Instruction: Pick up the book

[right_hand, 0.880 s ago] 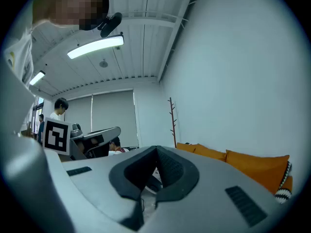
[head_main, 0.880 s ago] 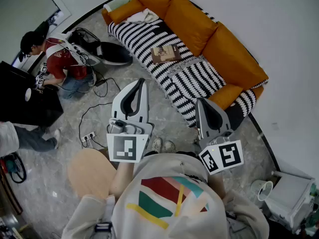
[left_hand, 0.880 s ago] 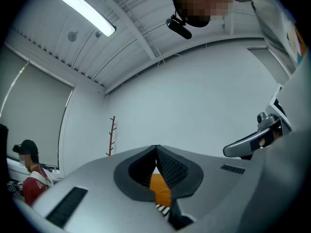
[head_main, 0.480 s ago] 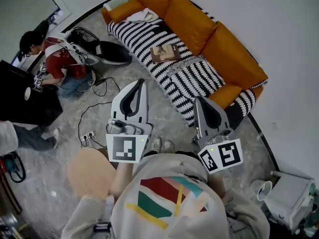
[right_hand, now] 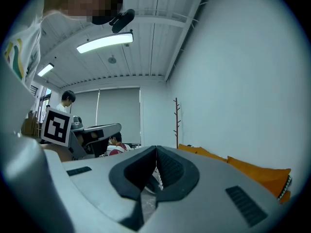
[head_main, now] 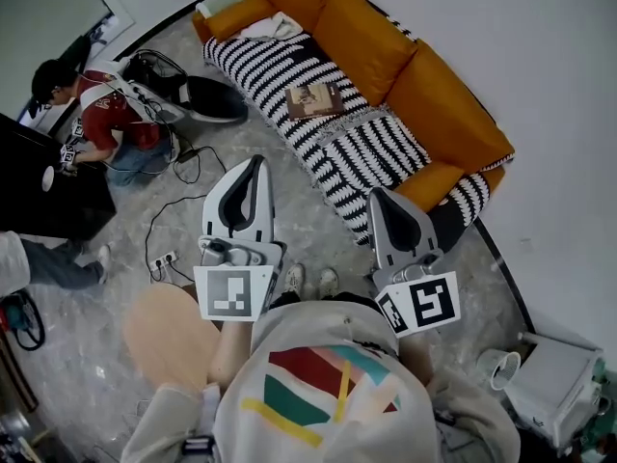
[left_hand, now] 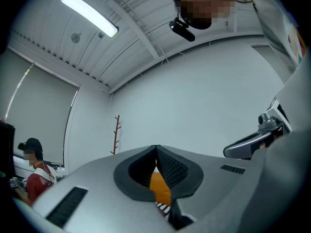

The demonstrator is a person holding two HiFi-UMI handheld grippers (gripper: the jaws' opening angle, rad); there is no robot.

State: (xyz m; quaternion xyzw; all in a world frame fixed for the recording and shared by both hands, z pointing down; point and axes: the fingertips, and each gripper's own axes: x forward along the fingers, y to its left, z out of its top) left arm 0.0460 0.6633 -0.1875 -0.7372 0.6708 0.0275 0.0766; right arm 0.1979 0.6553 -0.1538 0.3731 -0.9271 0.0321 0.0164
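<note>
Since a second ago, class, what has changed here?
The left gripper and right gripper drifted slightly left in the head view; the whole scene shifted a little too, so the head camera moved. Nothing was grasped or released. The book still lies on the striped blanket; both grippers stay shut and empty.

Orange sofa [head_main: 371,41] — striped blanket [head_main: 357,152] over seat, book [head_main: 313,99] on blanket.
</note>
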